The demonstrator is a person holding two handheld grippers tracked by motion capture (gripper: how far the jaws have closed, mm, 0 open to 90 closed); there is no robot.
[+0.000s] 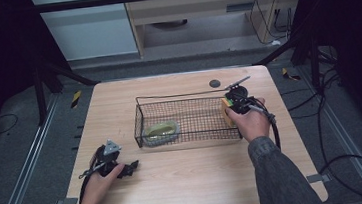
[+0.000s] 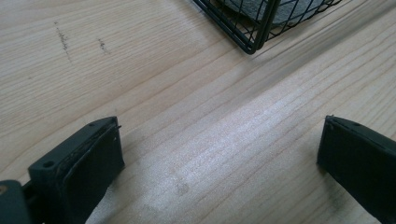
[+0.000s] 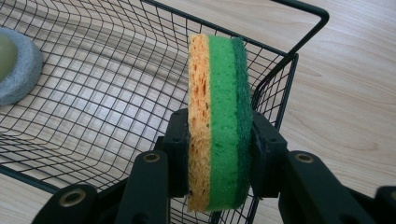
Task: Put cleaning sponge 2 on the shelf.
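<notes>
Wire basket, sponge between right tongs

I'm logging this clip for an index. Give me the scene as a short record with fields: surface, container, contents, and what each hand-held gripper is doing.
surface: wooden table
container: black wire basket, mid-table
contents: round grey-rimmed pad at the basket's left end
left hand-held gripper: open, holding nothing, low over bare table near the basket's corner
right hand-held gripper: shut on an orange-and-green sponge, held on edge at the basket's right end

Grey sleeve; black left claw with grey three-cornered plate; right claw black, brass-rimmed screws, black cable.
</notes>
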